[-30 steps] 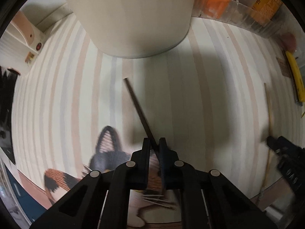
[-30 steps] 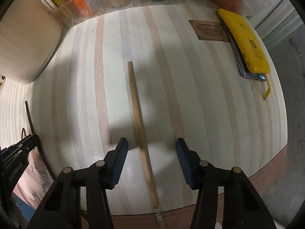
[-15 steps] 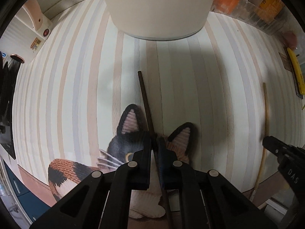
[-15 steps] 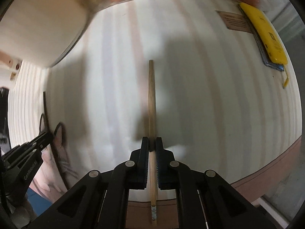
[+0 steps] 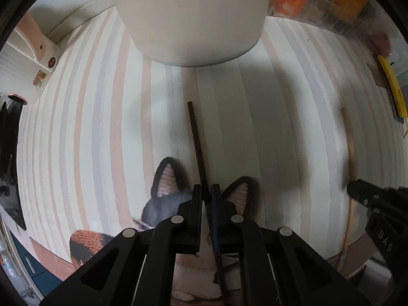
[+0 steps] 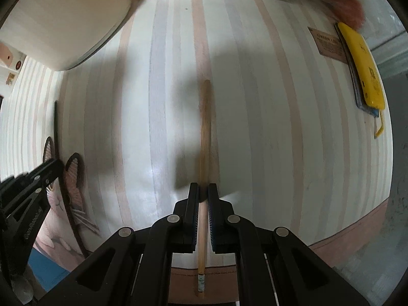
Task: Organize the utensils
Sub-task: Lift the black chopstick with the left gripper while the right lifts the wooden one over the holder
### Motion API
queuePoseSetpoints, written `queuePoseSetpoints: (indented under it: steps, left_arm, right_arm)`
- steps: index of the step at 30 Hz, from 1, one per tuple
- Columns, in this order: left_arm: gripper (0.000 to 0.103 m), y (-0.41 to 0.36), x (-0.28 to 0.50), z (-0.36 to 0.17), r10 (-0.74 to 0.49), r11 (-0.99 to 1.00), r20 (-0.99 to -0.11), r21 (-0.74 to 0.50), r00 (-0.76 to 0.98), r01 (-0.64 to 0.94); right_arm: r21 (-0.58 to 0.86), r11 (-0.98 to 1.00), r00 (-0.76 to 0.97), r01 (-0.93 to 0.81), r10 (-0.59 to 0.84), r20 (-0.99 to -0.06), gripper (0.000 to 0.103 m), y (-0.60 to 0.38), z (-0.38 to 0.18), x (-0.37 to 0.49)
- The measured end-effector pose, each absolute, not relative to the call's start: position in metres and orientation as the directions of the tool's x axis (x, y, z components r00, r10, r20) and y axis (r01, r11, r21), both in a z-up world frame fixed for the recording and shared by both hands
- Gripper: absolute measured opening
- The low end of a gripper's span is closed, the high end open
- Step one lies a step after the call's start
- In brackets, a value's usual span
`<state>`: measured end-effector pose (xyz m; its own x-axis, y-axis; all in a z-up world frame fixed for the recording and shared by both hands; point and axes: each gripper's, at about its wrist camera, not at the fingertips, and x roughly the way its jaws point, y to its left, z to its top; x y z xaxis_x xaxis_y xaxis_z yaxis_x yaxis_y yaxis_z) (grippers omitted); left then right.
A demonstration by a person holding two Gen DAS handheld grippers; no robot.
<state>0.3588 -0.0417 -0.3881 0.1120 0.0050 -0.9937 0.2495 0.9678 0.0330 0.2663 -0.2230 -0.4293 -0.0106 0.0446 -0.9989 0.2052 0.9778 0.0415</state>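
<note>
A dark brown chopstick (image 5: 196,137) runs lengthwise between the fingers of my left gripper (image 5: 206,190), which is shut on it above the striped tabletop (image 5: 267,132). A light wooden chopstick (image 6: 205,132) is pinched the same way by my right gripper (image 6: 203,188), shut on it, its metal-tipped end sticking out below the fingers. Each gripper shows at the edge of the other's view: the right gripper (image 5: 374,204) with the light chopstick (image 5: 349,148), and the left gripper (image 6: 33,181) with the dark chopstick (image 6: 55,127). A large cream cylindrical container (image 5: 188,15) stands just beyond the dark chopstick.
A cat-shaped knitted mat (image 5: 165,193) lies under my left gripper at the table's near edge. A yellow phone-like object (image 6: 363,68) and a small brown label card (image 6: 329,43) lie at the far right. A clear bin with orange packets (image 5: 318,2) lines the back.
My right gripper closed on the light chopstick, which now points straight ahead between its fingers. The left gripper carried the dark chopstick towards the near edge, over the cat mat.
</note>
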Motion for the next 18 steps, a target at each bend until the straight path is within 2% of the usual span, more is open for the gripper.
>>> queuePoseSetpoints:
  steps: [3,5,8,12,18]
  left_arm:
    - [0.006,-0.035,0.363,-0.389,-0.027,0.973,-0.996,-0.007,0.085,0.230]
    - [0.014,-0.025,0.367,-0.389,-0.080,0.976,-0.995,-0.066,0.057,0.208]
    - [0.015,-0.011,0.374,-0.391,-0.117,0.977,-0.993,-0.112,0.021,0.184]
    - [0.015,-0.007,0.375,-0.391,-0.100,0.978,-0.995,-0.094,0.021,0.184]
    - [0.003,-0.027,0.372,-0.393,-0.039,0.979,-0.997,-0.025,0.068,0.202]
  right_arm:
    - [0.057,0.978,-0.022,0.198,0.063,-0.998,0.007,-0.219,-0.431,0.269]
    - [0.072,0.975,-0.039,0.210,0.082,-0.996,0.007,-0.224,-0.431,0.276]
    - [0.083,0.971,-0.066,0.223,0.100,-0.993,0.008,-0.231,-0.434,0.283]
    - [0.062,0.975,-0.094,0.211,0.083,-0.992,0.008,-0.241,-0.434,0.290]
    - [0.011,0.986,-0.082,0.167,0.025,-0.996,0.008,-0.229,-0.433,0.299]
